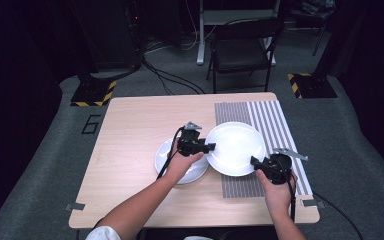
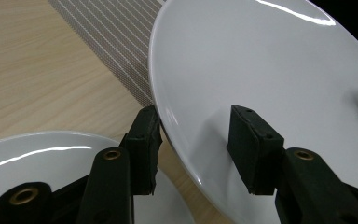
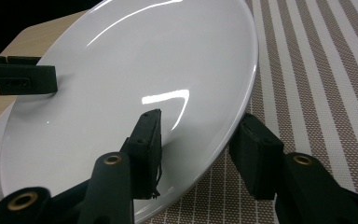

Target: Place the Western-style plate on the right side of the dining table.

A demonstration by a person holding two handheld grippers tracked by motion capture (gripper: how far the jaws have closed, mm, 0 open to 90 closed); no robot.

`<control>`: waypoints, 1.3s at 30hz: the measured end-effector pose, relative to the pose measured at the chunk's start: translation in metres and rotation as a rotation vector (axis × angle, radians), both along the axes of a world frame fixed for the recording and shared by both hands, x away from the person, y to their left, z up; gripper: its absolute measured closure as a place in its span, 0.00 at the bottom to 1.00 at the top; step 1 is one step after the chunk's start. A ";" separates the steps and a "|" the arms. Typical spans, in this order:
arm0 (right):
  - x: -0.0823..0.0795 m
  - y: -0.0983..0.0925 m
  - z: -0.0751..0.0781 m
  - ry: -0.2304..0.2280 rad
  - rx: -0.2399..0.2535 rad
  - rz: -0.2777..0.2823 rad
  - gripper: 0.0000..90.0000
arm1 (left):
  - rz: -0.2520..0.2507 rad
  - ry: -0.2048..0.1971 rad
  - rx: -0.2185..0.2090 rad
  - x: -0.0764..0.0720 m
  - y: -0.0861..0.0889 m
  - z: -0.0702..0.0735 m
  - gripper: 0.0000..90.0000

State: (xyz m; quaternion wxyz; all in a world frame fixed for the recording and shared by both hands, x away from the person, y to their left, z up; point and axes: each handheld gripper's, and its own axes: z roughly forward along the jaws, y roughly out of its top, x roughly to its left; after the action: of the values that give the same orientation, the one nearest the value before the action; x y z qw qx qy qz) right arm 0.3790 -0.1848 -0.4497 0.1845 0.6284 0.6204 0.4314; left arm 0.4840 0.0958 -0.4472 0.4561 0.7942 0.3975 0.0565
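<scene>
Black jaws of the left gripper [image 2: 193,149] straddle the near rim of the large white plate [image 2: 270,70]: one pad sits under the rim, the other lies on the plate's upper face, so this gripper is clamped on the plate's edge. In the right gripper view, the right gripper [image 3: 200,154] holds the same plate [image 3: 135,93] in like manner at its opposite edge, one pad on the glossy upper face and one beneath the rim, closed upon it. Between the two grips the plate is tilted and lifted off the surface.

From the high view, the left gripper [image 1: 207,147] holds the plate's left edge and the right gripper [image 1: 256,162] its lower right edge, with the plate [image 1: 236,147] between them. Just below the left gripper lies a second white plate [image 1: 166,159], flat on the table [image 1: 130,130]; the held plate's left rim overlaps it from above. Under the right part of the held plate a striped placemat [image 1: 275,120] covers the right side of the table. A dark chair [image 1: 242,47] stands on the floor beyond the table's far edge.
</scene>
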 end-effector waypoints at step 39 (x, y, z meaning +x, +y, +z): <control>-0.033 -0.040 0.000 -0.002 0.002 -0.110 0.60 | -0.102 0.012 -0.019 -0.001 -0.053 0.000 0.60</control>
State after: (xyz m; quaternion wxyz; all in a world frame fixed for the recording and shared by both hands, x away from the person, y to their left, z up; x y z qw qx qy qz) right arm 0.3462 -0.2249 -0.4498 0.2079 0.6613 0.5844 0.4217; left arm 0.4834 0.0429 -0.4469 0.4634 0.8094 0.3600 0.0246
